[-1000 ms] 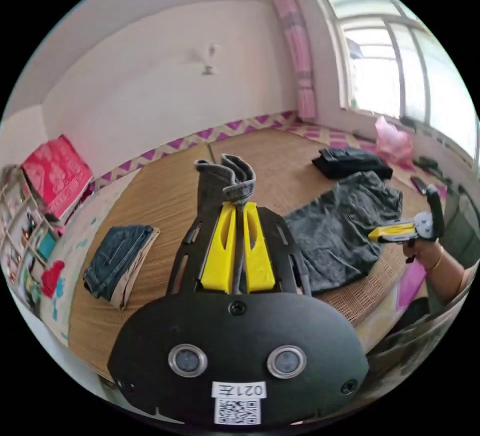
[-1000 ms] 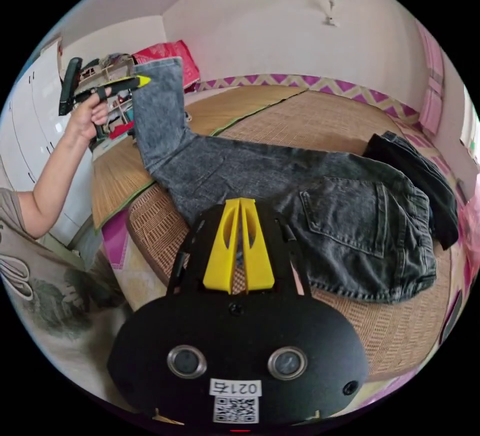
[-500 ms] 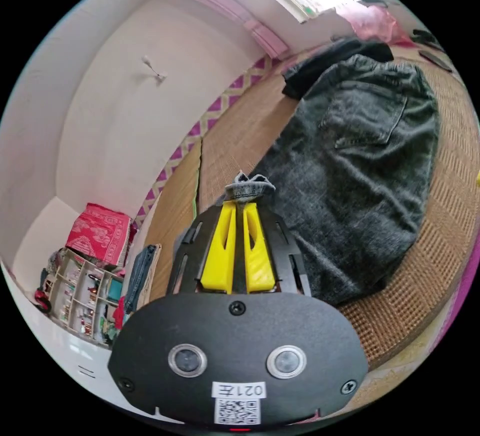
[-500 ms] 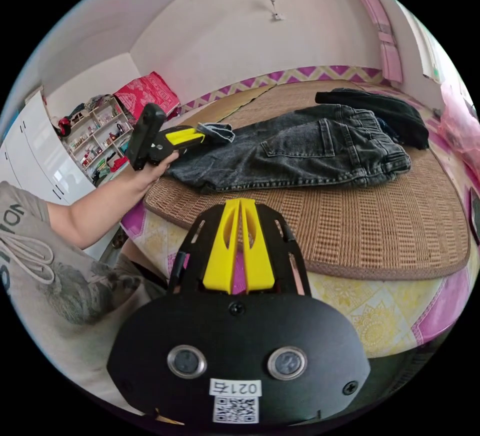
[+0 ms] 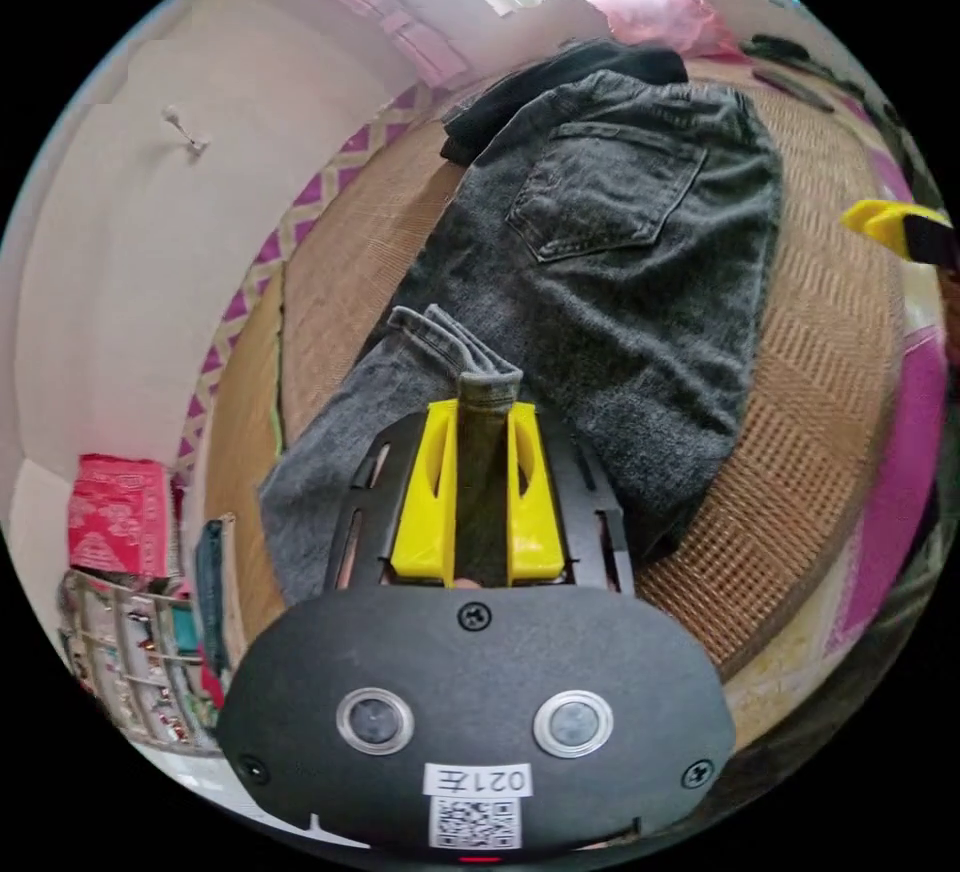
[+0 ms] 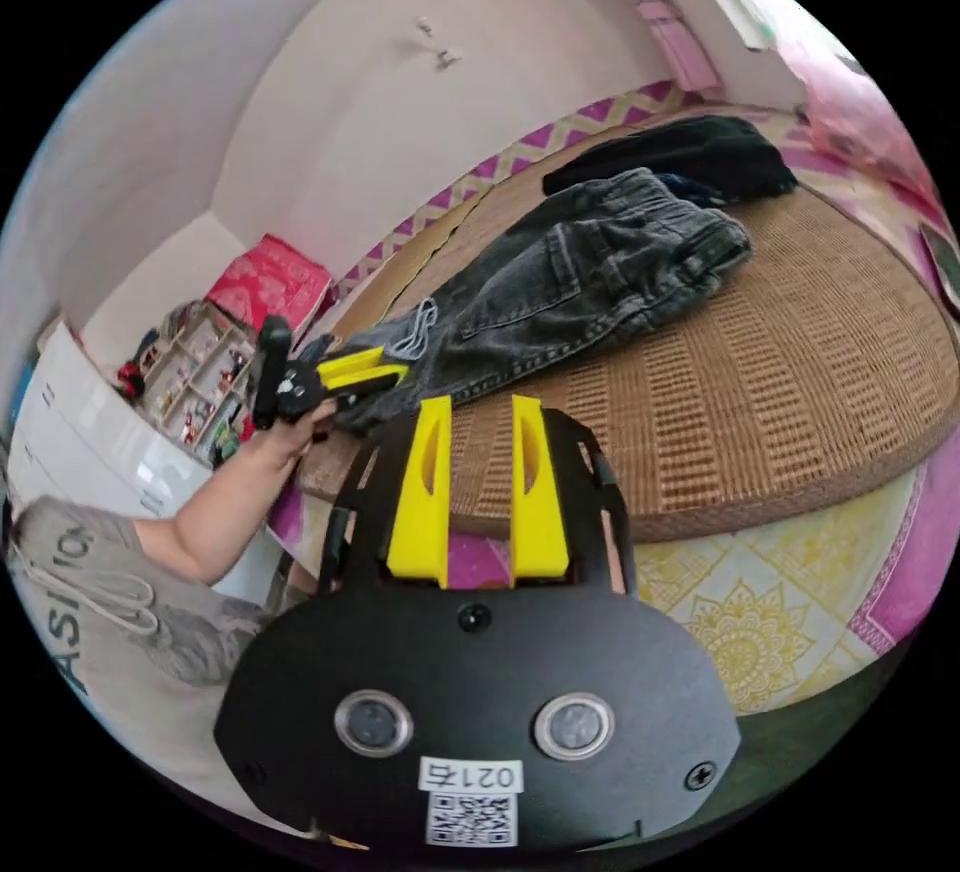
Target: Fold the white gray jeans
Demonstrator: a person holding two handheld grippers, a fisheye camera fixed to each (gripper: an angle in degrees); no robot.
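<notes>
- In the left gripper view, the left gripper [image 5: 478, 412] stood with its 2 yellow jaws parted a little, and a bunched fold of the hem of the jeans [image 5: 600, 272] lay in the gap between them. Whether both jaws pressed on the denim could not be told.
- The gray jeans lay spread on the woven mat [image 5: 830, 392], back pocket up, the waistband toward the far end and the leg folded back toward the gripper.
- A black garment [image 5: 560, 82] lay just beyond the waistband, touching it. A pink bag [image 5: 660, 12] sat further off by the window.
- The yellow tip of the right gripper [image 5: 895, 227] showed at the edge of this view, above the mat and apart from the jeans.
- In the right gripper view, the right gripper [image 6: 478, 412] had its 2 jaws set well apart and held nothing; it hung over the near edge of the mat [image 6: 800, 382].
- The jeans [image 6: 570, 282] stretched across the mat, with the black garment [image 6: 690, 152] at the waistband end.
- A hand [image 6: 300, 417] gripped the left gripper [image 6: 385, 374], whose yellow jaws met the hem end of the jeans.
- A shelf [image 6: 195, 372] and a red bundle [image 6: 270, 282] stood against the wall behind.
</notes>
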